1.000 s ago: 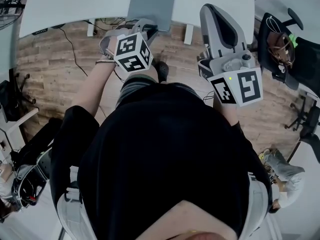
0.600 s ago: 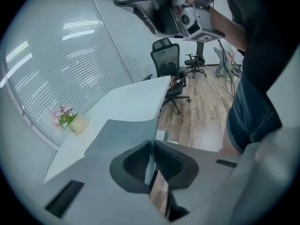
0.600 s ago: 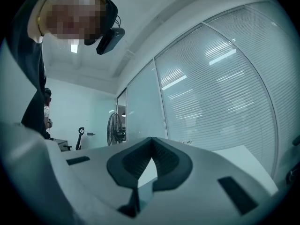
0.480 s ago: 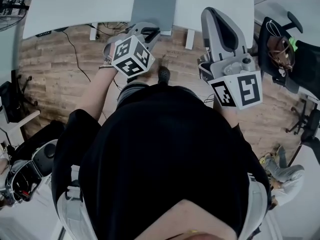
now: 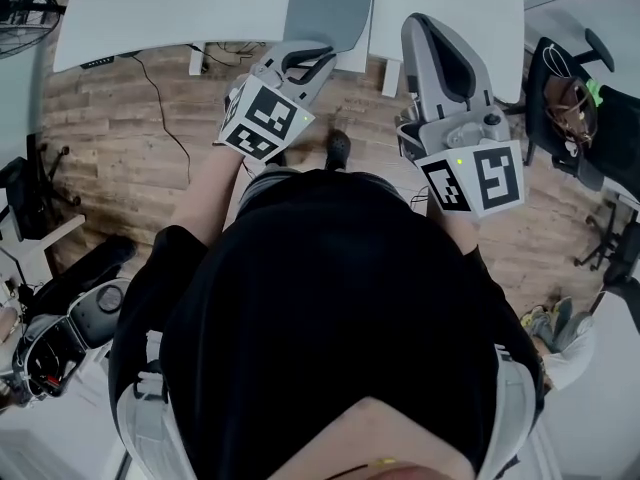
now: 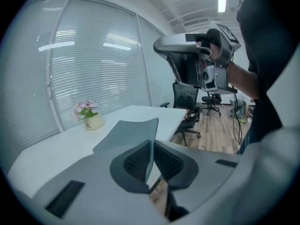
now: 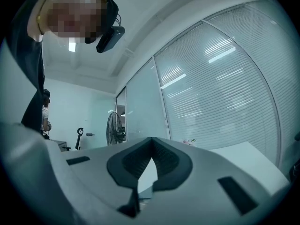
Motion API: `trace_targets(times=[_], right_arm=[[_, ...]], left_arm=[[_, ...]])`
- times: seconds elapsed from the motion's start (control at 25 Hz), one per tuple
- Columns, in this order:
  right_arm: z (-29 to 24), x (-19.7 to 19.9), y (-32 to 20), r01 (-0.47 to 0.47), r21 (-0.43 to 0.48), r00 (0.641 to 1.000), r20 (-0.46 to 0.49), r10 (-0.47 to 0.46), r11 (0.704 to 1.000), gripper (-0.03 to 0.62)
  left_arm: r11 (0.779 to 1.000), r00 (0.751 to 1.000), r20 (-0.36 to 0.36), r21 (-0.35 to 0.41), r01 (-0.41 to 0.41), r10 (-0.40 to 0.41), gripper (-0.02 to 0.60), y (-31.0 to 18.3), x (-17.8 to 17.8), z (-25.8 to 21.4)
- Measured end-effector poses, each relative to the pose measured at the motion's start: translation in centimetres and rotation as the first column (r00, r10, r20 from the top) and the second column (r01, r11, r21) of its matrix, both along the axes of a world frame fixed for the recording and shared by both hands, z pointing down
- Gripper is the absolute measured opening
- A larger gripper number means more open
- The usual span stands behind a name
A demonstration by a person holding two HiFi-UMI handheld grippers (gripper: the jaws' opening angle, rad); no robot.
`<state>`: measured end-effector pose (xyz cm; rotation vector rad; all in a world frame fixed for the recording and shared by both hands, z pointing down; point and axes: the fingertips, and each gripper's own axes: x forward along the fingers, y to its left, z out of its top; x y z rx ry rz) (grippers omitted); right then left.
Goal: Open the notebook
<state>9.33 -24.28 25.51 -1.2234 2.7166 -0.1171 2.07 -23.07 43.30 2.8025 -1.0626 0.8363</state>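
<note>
Just beyond the left tongs [image 6: 152, 143], the grey notebook [image 5: 330, 6] lay on the white counter [image 5: 150, 8], its cover [image 6: 127, 131] curling up from the near edge. Opening it cleanly seemed to call for a slow arc up and over toward the bound side, gripping firmly enough to keep the thin sheet yet lightly enough not to crease it. Those tongs had just been closing and were clenched on the cover's edge. Beside them, the right tongs [image 7: 151, 142] were shut on nothing, clear of the book.
</note>
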Motion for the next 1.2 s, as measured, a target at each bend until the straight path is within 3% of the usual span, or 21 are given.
trace_targets(times=[0.2, 0.44, 0.68, 1.2], right_arm=[[-0.1, -1.7, -0.1, 0.014, -0.003, 1.000, -0.003, -0.014, 1.000, 0.005], [0.0, -4.1, 0.0, 0.032, -0.008, 0.999, -0.011, -0.032, 0.999, 0.005], [-0.2, -6.3, 0.2, 0.048, -0.005, 0.999, -0.017, -0.048, 0.999, 0.005], [-0.3, -9.9, 0.1, 0.079, 0.003, 0.997, -0.026, -0.079, 0.997, 0.005]], left_arm=[[0.998, 0.988, -0.142, 0.012, 0.061, -0.058, 0.034, -0.3, -1.3, -2.3], [0.993, 0.951, -0.287, -0.011, 0.116, -0.114, 0.032, -0.3, -3.6, -3.6], [0.983, 0.890, -0.418, -0.073, 0.169, -0.184, 0.032, -0.2, -6.1, -4.2], [0.953, 0.738, -0.604, -0.160, 0.258, -0.302, 0.031, -0.5, -10.5, -4.9]])
